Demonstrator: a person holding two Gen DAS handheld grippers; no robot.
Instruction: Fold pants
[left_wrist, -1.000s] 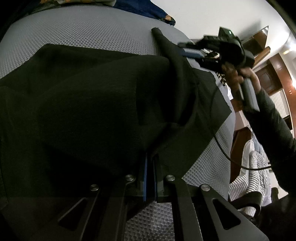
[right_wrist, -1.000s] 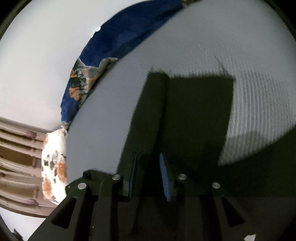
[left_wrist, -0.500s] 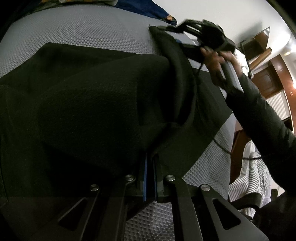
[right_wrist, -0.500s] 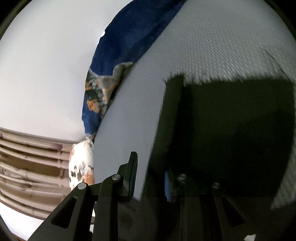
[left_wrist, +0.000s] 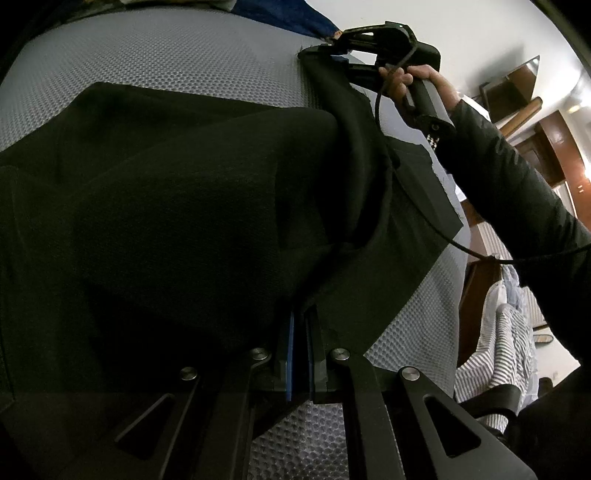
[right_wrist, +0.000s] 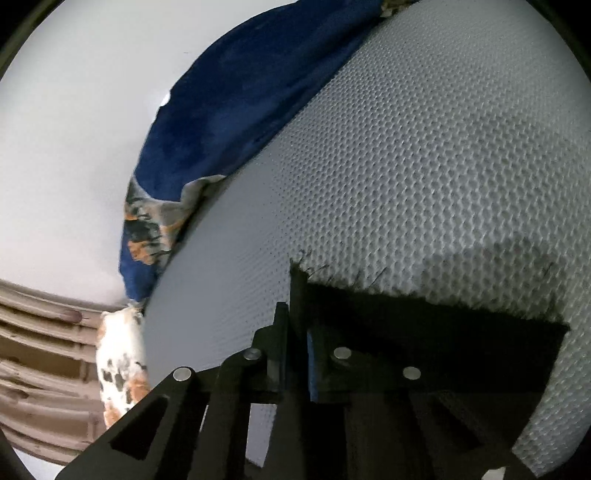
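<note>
Black pants (left_wrist: 192, 206) lie spread on a grey honeycomb-textured bed cover (left_wrist: 177, 55). My left gripper (left_wrist: 301, 325) is shut on a lifted fold of the pants at the near edge. My right gripper (left_wrist: 325, 50) shows at the far side in the left wrist view, held by a hand, shut on a raised leg end. In the right wrist view my right gripper (right_wrist: 295, 332) pinches the frayed hem corner of the pants (right_wrist: 424, 325) above the cover (right_wrist: 424, 166).
A blue patterned blanket (right_wrist: 221, 122) lies along the far edge of the bed by a white wall. A striped cloth (left_wrist: 506, 343) and wooden furniture (left_wrist: 546, 144) stand to the right of the bed. A cable (left_wrist: 424, 218) hangs from the right gripper.
The right gripper has closed on the leg hem and carried it further across the bed, away from the left gripper. The left gripper has stayed shut and still.
</note>
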